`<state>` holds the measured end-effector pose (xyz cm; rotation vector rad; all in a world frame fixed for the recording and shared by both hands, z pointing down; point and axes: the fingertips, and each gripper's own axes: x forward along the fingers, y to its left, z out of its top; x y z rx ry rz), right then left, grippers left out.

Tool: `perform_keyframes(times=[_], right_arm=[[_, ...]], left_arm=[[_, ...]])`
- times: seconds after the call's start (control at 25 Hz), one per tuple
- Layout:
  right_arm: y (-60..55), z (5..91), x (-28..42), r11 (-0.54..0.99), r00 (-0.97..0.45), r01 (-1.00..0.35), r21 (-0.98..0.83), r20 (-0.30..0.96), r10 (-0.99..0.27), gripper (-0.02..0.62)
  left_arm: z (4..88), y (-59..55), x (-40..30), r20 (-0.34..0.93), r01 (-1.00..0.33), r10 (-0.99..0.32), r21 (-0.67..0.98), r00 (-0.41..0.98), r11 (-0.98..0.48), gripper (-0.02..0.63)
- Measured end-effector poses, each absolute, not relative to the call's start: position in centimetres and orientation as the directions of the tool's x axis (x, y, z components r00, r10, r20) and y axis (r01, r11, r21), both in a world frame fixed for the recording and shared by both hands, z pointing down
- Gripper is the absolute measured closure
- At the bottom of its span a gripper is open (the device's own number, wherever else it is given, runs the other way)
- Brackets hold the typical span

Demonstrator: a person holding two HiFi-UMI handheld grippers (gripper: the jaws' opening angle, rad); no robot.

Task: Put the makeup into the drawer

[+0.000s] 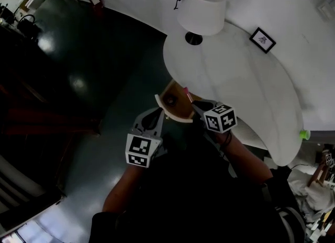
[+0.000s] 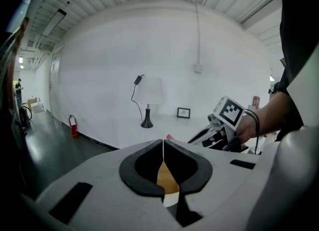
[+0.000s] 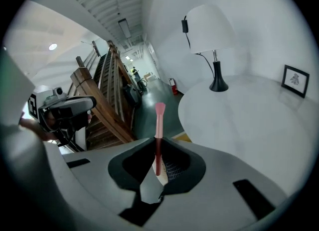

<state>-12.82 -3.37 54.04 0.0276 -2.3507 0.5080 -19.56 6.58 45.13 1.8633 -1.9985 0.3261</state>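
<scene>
Right claw [image 3: 158,161]: I am gripping the makeup [image 3: 159,123], a slim pink stick, with the jaws closed on its lower part and its lighter pink tip standing out beyond them. Left claw [image 2: 163,164]: I am holding its jaws pressed together with nothing showing between them. Its nose is sitting just beside the white front of the drawer [image 1: 175,114]; I cannot tell whether it is touching.

The drawer is standing open under the near edge of the white table [image 1: 241,85], its wooden inside exposed. In the head view, the stick is hanging over the far part of that opening, near the table's edge.

Step in hand, as I am judging it: delivering the stick into the drawer.
- I should be lowering the right claw until the stick is inside the drawer's walls before I release.
- The stick is long and thin and is likely to roll, so it should be lying flat along the floor of the drawer, not dropped on end.
- The left claw should be steadying the drawer front, or staying out of the right claw's path.

Writing: I am finding none that can be read. The cubes on both claws are carrying only black-and-white square patterns. The print in the small picture frame [image 1: 263,40], beyond the lamp [image 1: 201,10], is too small to make out. No label is showing on the stick.
</scene>
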Motion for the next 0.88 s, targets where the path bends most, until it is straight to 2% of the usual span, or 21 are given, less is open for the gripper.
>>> perform_keyframes(times=[0.4, 0.68, 0.88], right_arm=[[-0.9, 58.7, -14.6, 0.915, -0.677, -0.131, -0.382, 0.708, 0.199, 0.549], [-2.5, 65.3, -15.2, 0.896, -0.639, -0.181, -0.405, 0.741, 0.206, 0.549], [-3.3, 69.5, -14.3, 0.901, -0.589, -0.188, -0.391, 0.779, 0.215, 0.549]], left_arm=[[47.7, 6.6, -21.5, 0.456, -0.982, -0.888, 0.134, -0.058, 0.133, 0.588], [50.9, 3.9, -22.0, 0.477, -0.983, -0.878, 0.147, -0.025, 0.108, 0.588], [54.0, 3.8, -22.2, 0.508, -0.971, -0.861, 0.191, -0.028, 0.145, 0.588]])
